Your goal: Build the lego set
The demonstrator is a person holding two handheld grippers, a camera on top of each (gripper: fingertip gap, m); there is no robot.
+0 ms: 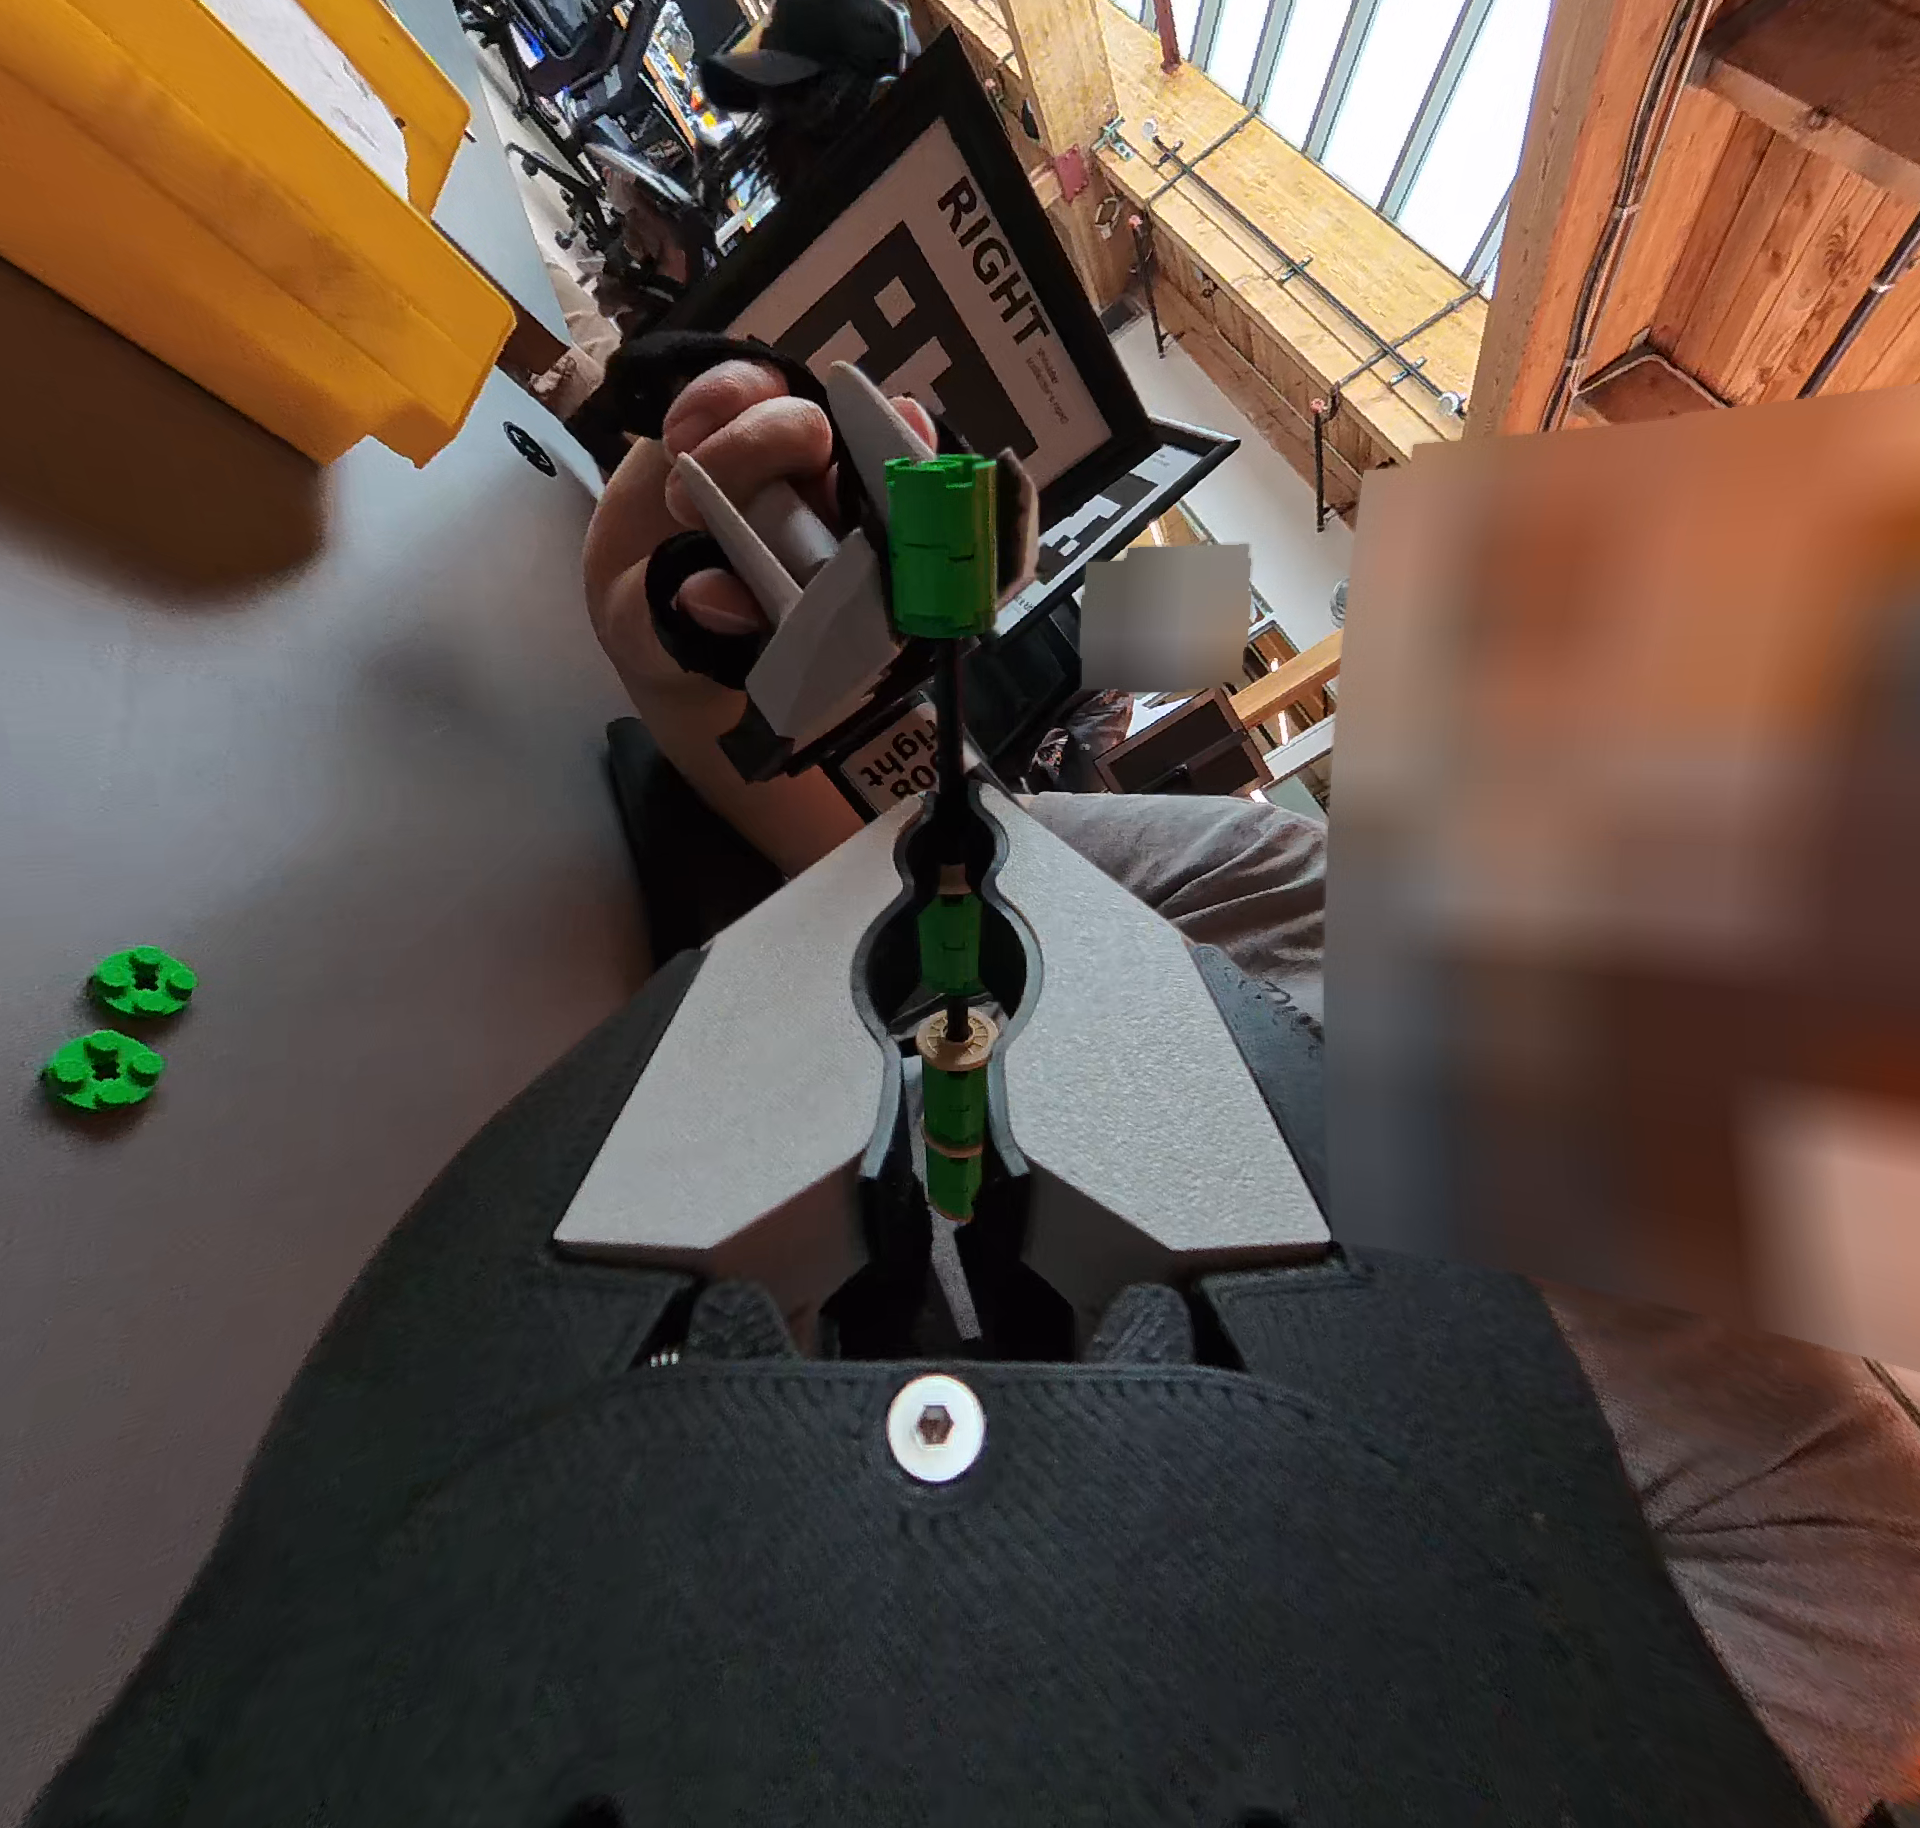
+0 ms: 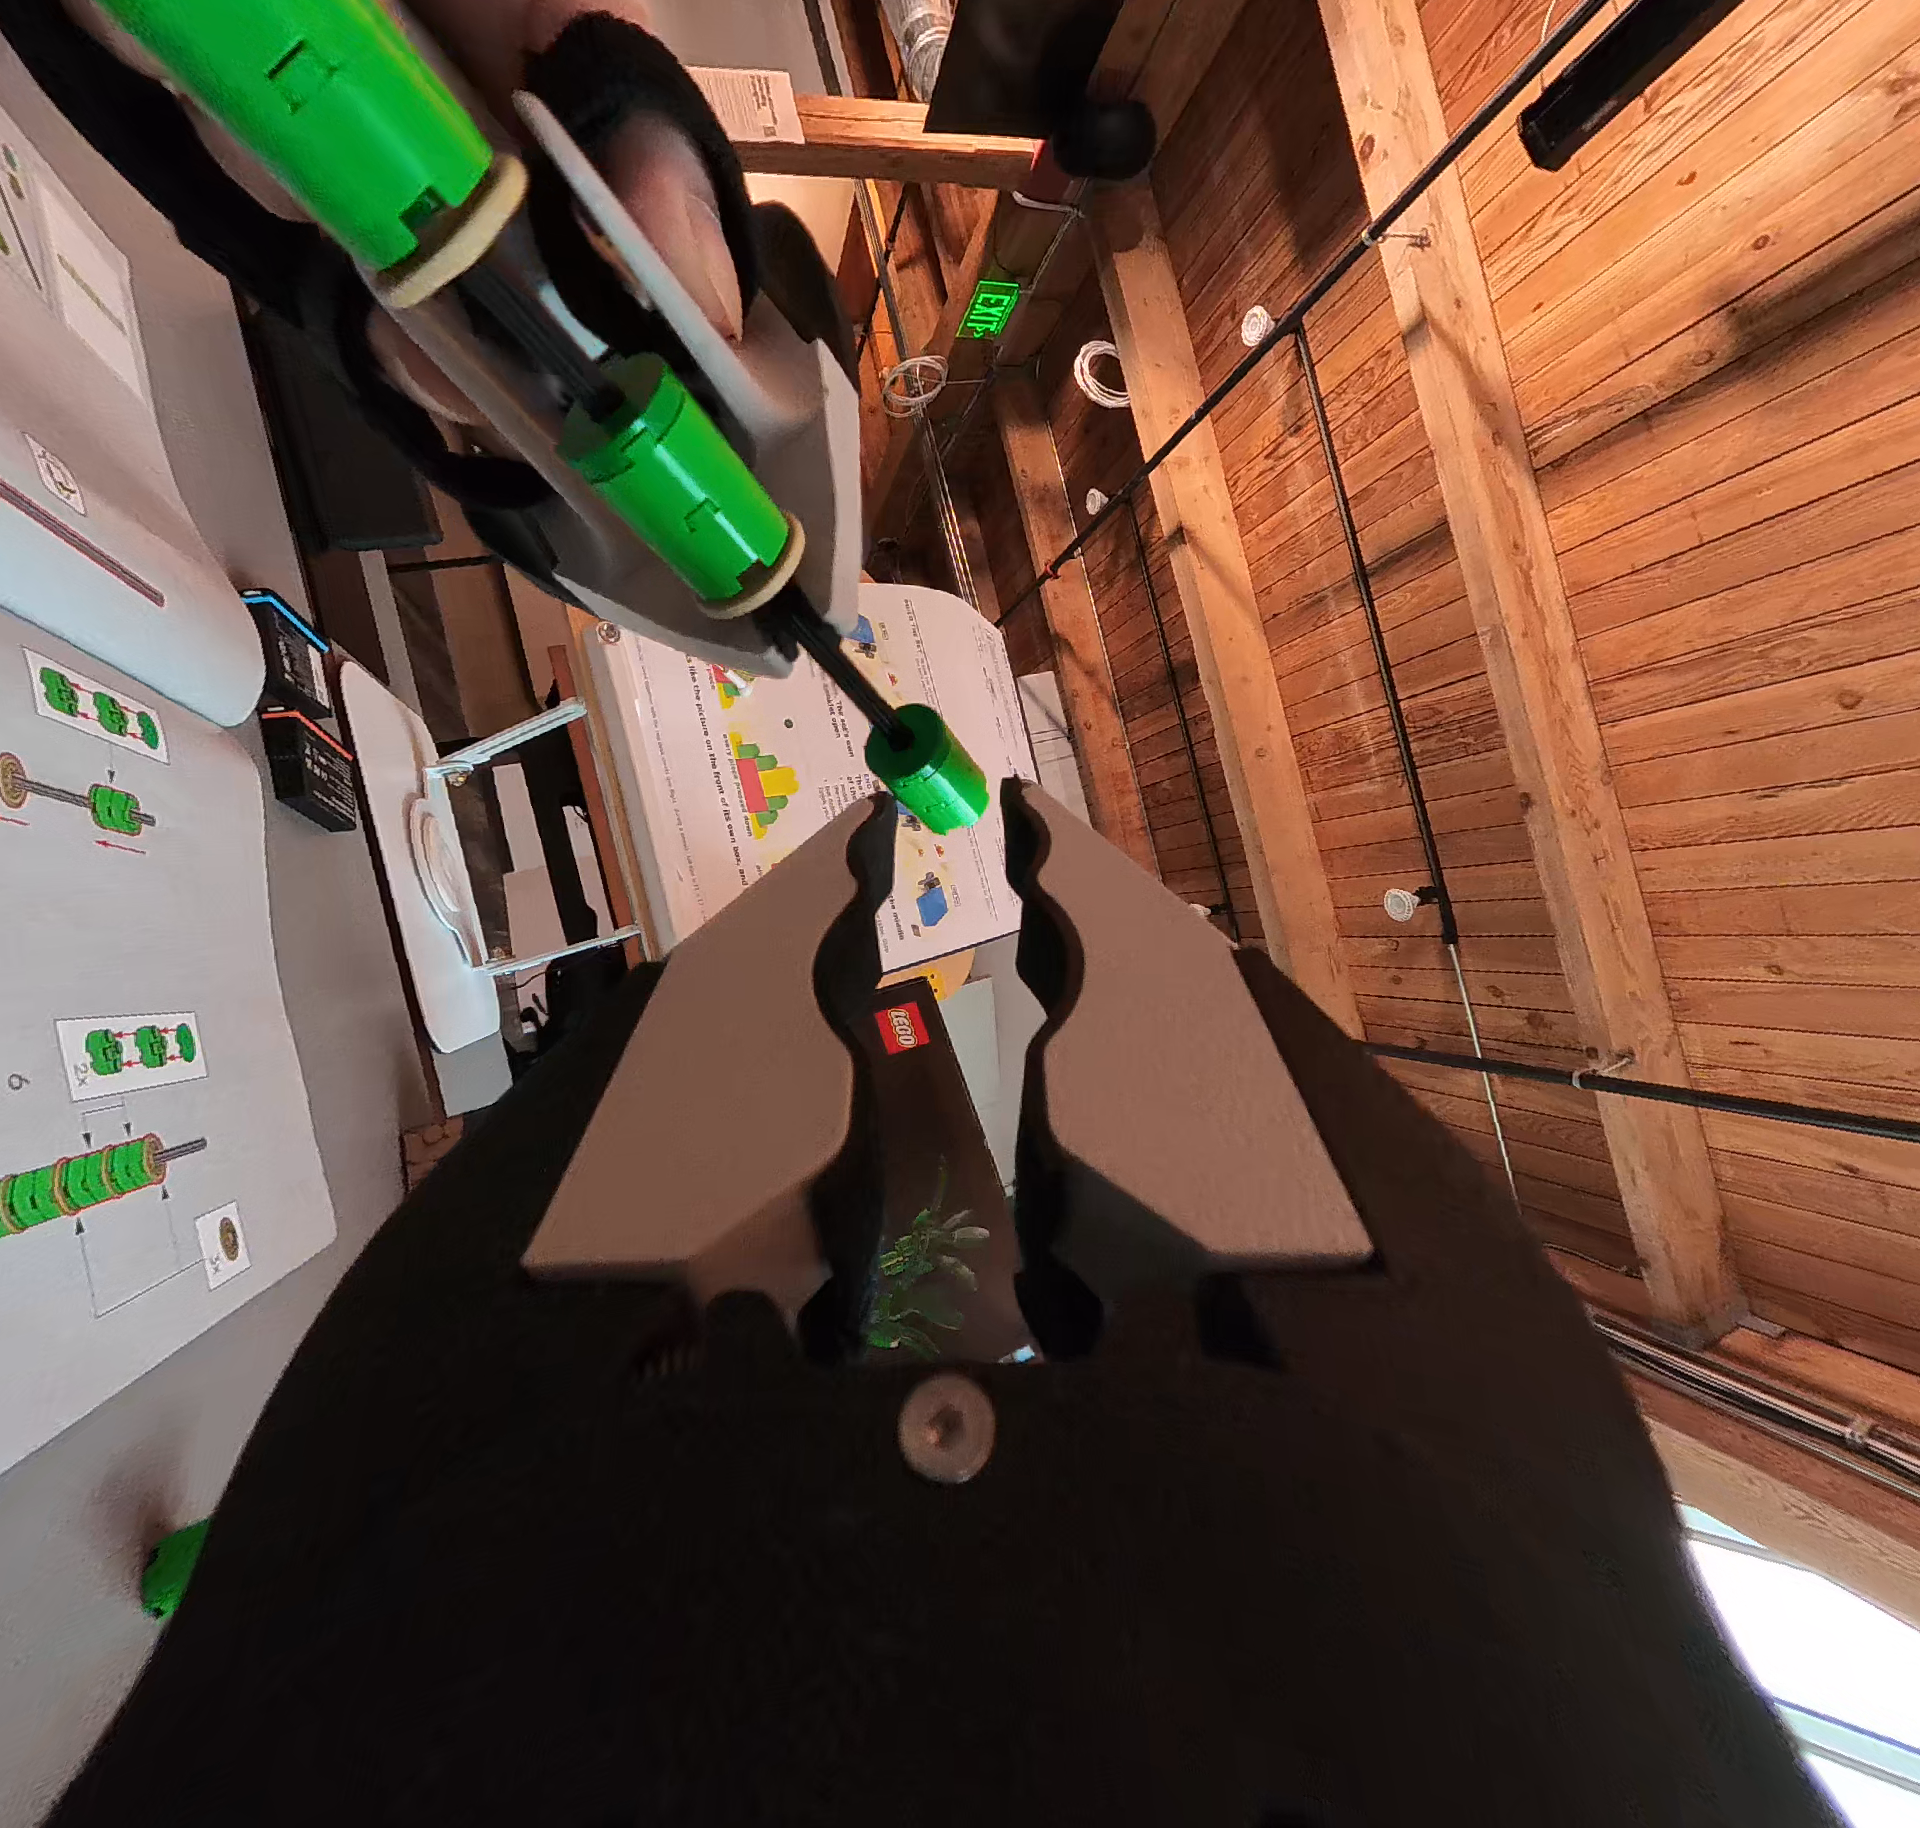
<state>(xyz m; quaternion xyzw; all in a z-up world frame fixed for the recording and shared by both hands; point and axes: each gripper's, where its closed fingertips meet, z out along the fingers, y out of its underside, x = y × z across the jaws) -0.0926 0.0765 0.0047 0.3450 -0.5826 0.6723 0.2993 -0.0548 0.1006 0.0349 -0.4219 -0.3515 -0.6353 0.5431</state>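
The left hand-held gripper (image 1: 951, 957) clamps the black axle (image 1: 953, 729) of green cylinders (image 1: 940, 542); the right hand-held gripper (image 2: 940, 822) gapes empty.

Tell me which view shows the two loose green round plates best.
The left wrist view: both green round plates lie in full sight on the grey table, studs up, side by side. The right wrist view shows at most one blurred green piece at its lower left edge.

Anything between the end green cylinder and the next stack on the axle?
Only bare black axle, but the fingertips of the left gripper flank it just ahead of the tan disc; the green cylinder would probably meet them first.
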